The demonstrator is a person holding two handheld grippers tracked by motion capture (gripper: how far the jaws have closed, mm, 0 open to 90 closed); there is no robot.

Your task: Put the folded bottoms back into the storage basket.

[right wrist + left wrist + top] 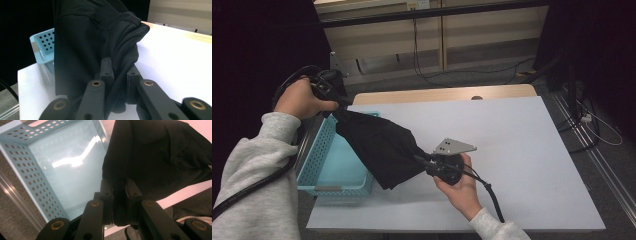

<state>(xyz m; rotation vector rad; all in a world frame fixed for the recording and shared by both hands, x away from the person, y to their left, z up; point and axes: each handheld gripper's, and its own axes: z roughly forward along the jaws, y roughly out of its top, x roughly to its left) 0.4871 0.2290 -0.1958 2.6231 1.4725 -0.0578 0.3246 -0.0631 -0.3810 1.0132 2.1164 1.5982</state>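
Two grippers hold one black garment (382,145) stretched between them, and it hangs partly over the light blue perforated basket (319,150) that stands at the left edge of the white table (522,150). The left gripper (333,102), raised above the basket's far corner, has its jaws pinched closed on one end of the cloth. The right gripper (424,160), low over the table just right of the basket, clamps the other end in the same way.
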